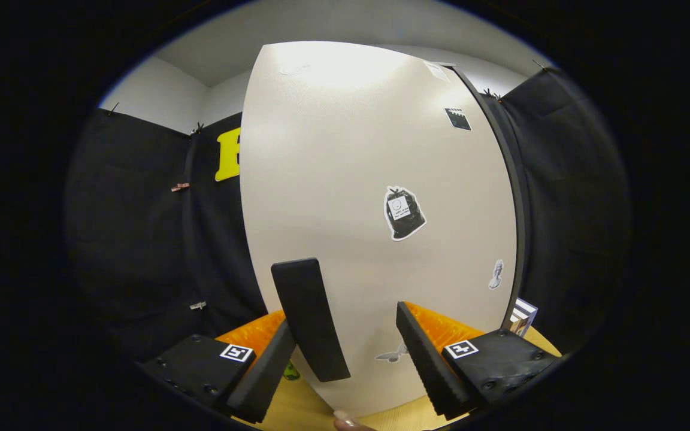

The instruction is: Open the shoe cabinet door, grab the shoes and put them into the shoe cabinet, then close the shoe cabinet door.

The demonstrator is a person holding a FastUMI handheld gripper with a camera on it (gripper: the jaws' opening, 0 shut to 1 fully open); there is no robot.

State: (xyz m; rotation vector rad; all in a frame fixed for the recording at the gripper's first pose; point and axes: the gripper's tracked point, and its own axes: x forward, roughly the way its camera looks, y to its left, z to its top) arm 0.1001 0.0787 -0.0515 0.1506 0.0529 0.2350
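tongs (357,365) spread wide, gripping nothing, close before tall off-white stickered cabinet door (351,167), black handle (309,317) lower centre between fingers; could skid off slim handle.

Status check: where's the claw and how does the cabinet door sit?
Claw open, fingers apart, close up to the white cabinet door. Black handle between the fingers, by the left one, not pinched. Stickers on door face; a fingertip below the claw.

Door (345,197) covers cabinet interior; shoes unseen. Handle (311,319) bottom end hidden behind left finger (261,377). Fingertip (345,422) at bottom edge cut off. Sticker (405,212) print too small.
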